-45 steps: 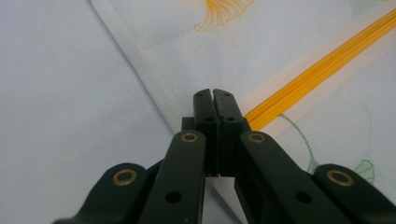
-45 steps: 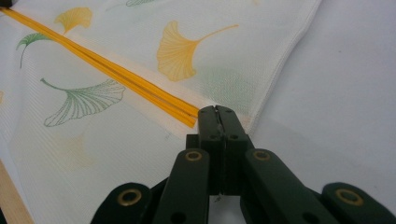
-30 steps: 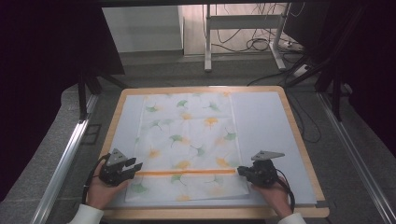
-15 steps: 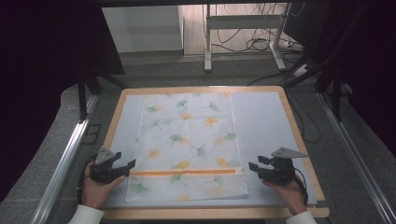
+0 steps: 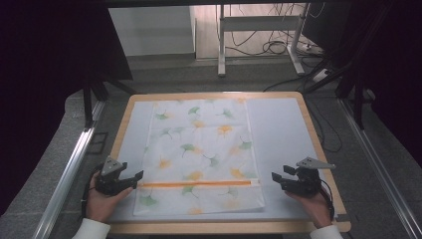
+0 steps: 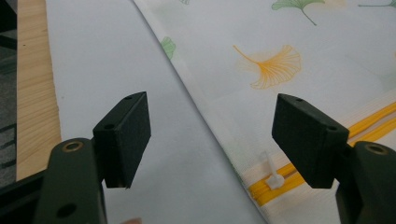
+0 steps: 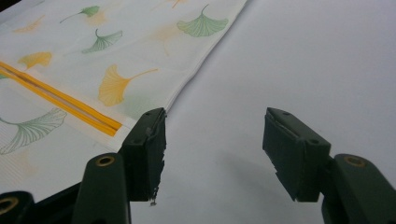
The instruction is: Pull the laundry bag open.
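Observation:
A white cloth (image 5: 199,149) printed with green and yellow ginkgo leaves lies flat on the white mat (image 5: 281,129). An orange zipper (image 5: 196,183) runs across its near part. My left gripper (image 5: 135,178) rests just off the cloth's left edge by the zipper end. It is open, its jaws have just been opening, and nothing is pinched between them. In the left gripper view (image 6: 210,116) the cloth edge and the white zipper pull (image 6: 273,179) lie below the gap. My right gripper (image 5: 275,178) stands off the right edge, open and just opened wider, over bare mat (image 7: 215,126).
The mat covers a wooden board (image 5: 224,228) whose rim shows on all sides. Metal rails (image 5: 64,174) run along both sides of the table. Cables (image 5: 271,47) and a stand's legs lie on the floor beyond the far edge.
Both grippers let go of the cloth at the zipper ends and opened. The left one drew back to the left, the right one to the right. The cloth stays flat.

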